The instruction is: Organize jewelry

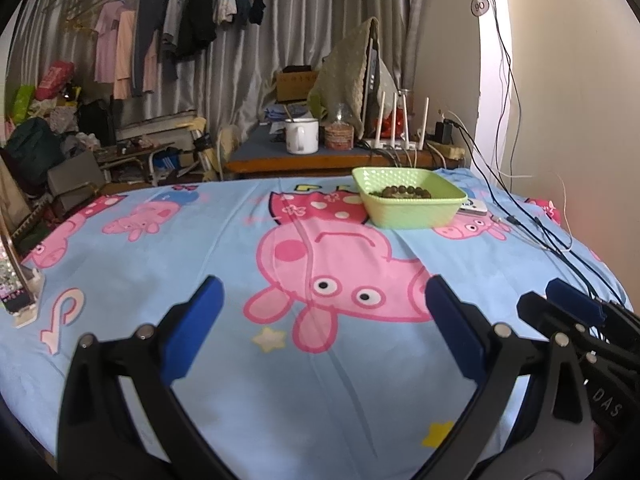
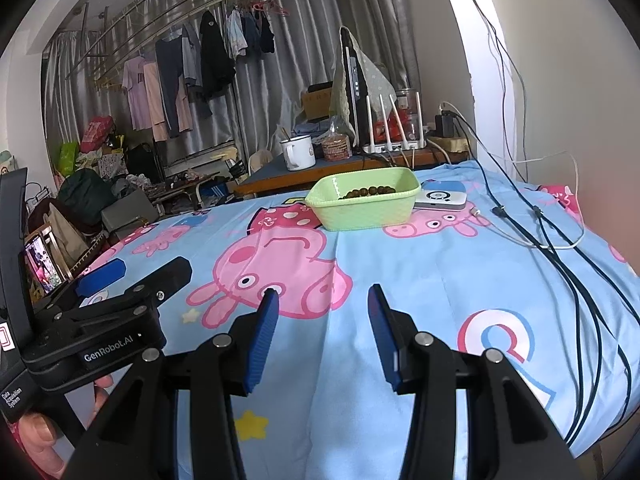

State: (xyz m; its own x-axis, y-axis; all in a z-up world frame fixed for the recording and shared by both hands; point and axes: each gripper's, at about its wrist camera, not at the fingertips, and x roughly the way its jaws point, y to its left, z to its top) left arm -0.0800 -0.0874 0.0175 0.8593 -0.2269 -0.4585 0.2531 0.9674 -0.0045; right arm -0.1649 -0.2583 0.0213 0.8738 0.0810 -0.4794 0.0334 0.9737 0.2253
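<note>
A light green plastic basket (image 1: 416,212) (image 2: 362,212) stands at the far side of the bed, and a dark brown bead bracelet (image 1: 404,192) (image 2: 370,191) lies inside it. My left gripper (image 1: 324,292) hovers over the sheet near the front, its blue pads wide apart with nothing between them. It also shows at the left edge of the right wrist view, as the left gripper (image 2: 132,272). My right gripper (image 2: 323,294) hovers beside it, jaws apart and empty. Its tip shows as the right gripper (image 1: 568,300) at the right of the left wrist view.
The bed carries a blue cartoon-pig sheet (image 1: 200,248) (image 2: 420,272). A white device (image 2: 440,200) lies right of the basket. Black and white cables (image 2: 560,248) run across the bed's right side. A phone on a stand (image 1: 16,288) sits at the left. A desk with a mug (image 1: 302,136) stands behind.
</note>
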